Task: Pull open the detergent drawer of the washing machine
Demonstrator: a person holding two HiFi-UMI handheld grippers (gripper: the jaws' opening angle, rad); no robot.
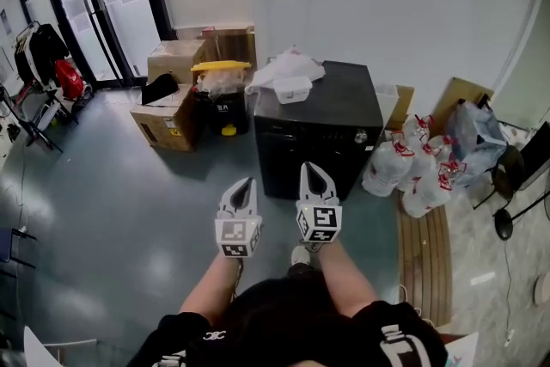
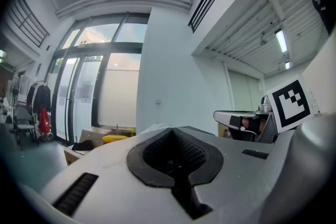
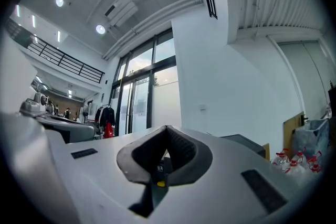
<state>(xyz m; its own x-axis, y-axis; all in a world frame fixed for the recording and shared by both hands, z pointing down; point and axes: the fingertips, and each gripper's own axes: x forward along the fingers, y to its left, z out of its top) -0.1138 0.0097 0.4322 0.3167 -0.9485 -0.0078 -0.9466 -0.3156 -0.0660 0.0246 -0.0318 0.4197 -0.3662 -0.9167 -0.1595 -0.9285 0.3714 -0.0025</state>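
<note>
The grey floor (image 1: pixel 103 211) fills the left and lower part of the head view. A white wall closes off the top. The black washing machine (image 1: pixel 318 120) stands against that wall at the centre of the frame, its dark front turned toward the person. Both tongs are held out level just below that front, near it but clear of it.

The left gripper (image 1: pixel 247 183) sits below the machine's lower left corner, and the right gripper (image 1: pixel 311 170) is before the middle of its front. Each is clenched, jaws together to a point, with nothing gripped; each gripper's own view shows the same.

Cardboard boxes (image 1: pixel 172 120) are piled to the left of the machine, and a cluster of clear water jugs (image 1: pixel 412 163) stands to its right. A white bag (image 1: pixel 288 69) lies on its lid, and a small knob (image 1: pixel 361 136) shows at the upper right of its front.

The detergent drawer cannot be picked out. The front panel is foreshortened and nearly uniformly black, so no seam or handle is readable. The gripper views show only the machine's top edge past the jaws.
</note>
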